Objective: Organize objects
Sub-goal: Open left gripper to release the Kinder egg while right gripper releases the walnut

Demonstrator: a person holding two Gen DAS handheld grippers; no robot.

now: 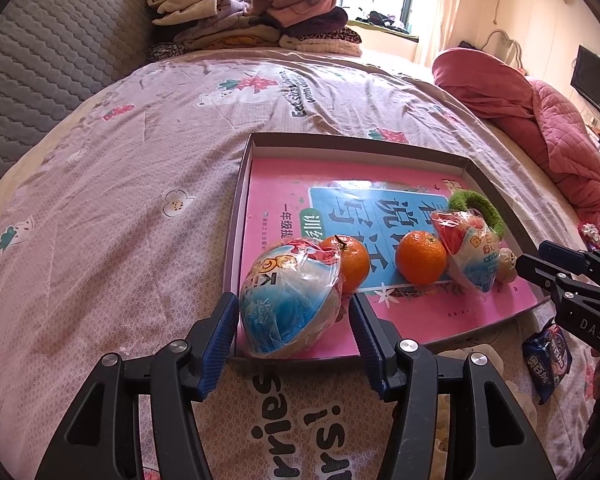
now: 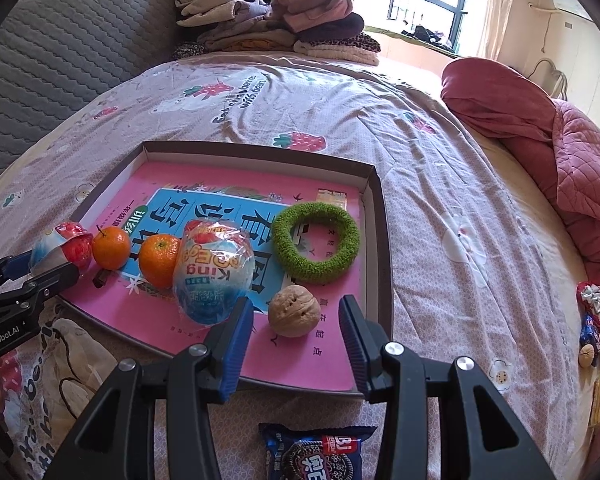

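A shallow box tray [image 1: 236, 216] [image 2: 380, 216] lies on the bed with a pink book [image 1: 276, 184] [image 2: 324, 356] inside it. On the book are two wrapped egg toys, two oranges, a green fuzzy ring [image 2: 315, 242] and a walnut [image 2: 294, 311]. My left gripper [image 1: 294, 322] is open with its fingers either side of one egg toy [image 1: 290, 304] at the tray's near left corner. My right gripper [image 2: 296, 330] is open, straddling the walnut near the tray's front edge. The other egg toy [image 2: 214, 272] and oranges [image 2: 160, 260] [image 2: 111, 247] sit left of it.
A blue cookie packet [image 2: 316, 454] [image 1: 548, 354] lies on the bed in front of the tray. Small wrapped items [image 2: 591, 320] lie at the right by a red quilt [image 2: 540, 128]. Folded clothes [image 2: 276, 24] are stacked at the far end.
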